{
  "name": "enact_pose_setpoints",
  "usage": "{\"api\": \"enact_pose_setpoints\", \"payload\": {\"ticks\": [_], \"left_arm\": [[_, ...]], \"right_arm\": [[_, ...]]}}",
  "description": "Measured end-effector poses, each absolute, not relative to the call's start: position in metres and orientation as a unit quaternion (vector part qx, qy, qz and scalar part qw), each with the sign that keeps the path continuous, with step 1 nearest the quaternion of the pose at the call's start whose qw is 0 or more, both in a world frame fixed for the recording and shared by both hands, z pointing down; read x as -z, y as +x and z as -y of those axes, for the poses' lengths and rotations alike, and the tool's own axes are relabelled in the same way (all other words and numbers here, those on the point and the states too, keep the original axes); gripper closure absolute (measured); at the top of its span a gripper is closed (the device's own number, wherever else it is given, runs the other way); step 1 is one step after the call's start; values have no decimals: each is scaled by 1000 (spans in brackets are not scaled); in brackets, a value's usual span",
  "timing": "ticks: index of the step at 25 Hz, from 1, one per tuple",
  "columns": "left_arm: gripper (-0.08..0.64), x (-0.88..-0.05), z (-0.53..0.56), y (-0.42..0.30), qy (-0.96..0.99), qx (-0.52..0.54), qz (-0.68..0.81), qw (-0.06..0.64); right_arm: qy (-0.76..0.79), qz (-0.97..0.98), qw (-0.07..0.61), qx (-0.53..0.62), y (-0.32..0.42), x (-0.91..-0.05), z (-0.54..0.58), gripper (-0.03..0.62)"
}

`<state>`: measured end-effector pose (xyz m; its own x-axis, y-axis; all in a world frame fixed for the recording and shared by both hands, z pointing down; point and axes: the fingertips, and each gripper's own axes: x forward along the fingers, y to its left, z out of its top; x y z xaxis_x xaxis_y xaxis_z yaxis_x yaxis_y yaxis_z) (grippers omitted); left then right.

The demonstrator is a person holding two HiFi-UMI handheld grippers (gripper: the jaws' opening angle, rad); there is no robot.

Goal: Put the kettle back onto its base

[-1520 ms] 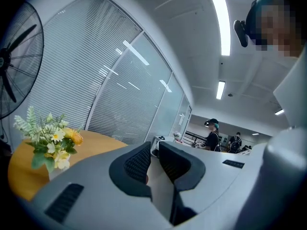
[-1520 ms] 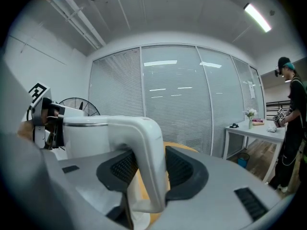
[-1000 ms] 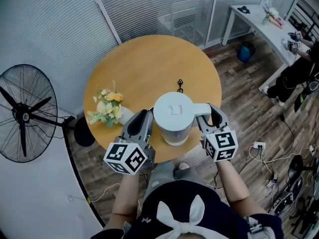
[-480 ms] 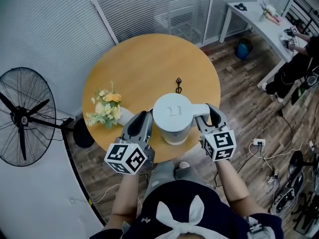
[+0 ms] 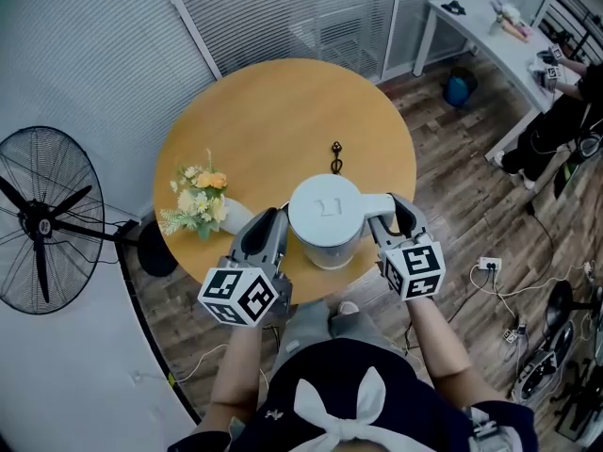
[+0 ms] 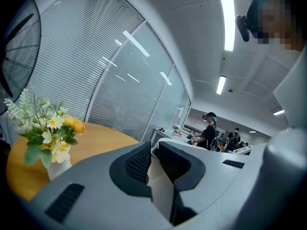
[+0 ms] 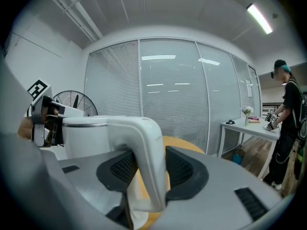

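Two grippers flank the white kettle (image 5: 327, 217) at the near edge of the round table (image 5: 273, 121). The right gripper (image 7: 151, 169) is clamped on the kettle's handle (image 7: 146, 138), with a pad pressed to each side. The left gripper (image 6: 152, 159) has its jaws almost together with nothing between them, just beside the kettle's body. Compared with a second ago, the kettle and both grippers sit practically where they were, and the grip is unchanged.
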<state>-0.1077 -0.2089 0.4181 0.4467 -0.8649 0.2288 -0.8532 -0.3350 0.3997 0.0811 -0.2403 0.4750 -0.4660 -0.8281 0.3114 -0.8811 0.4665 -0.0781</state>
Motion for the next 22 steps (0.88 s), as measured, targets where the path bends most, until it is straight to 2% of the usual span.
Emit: {"api": "enact_pose_setpoints", "payload": {"ticks": [22], "left_arm": [[494,-455,209,-110,808,-20,533,248]], "right_arm": [[492,849,139,-130,78,-511,241,420]]}}
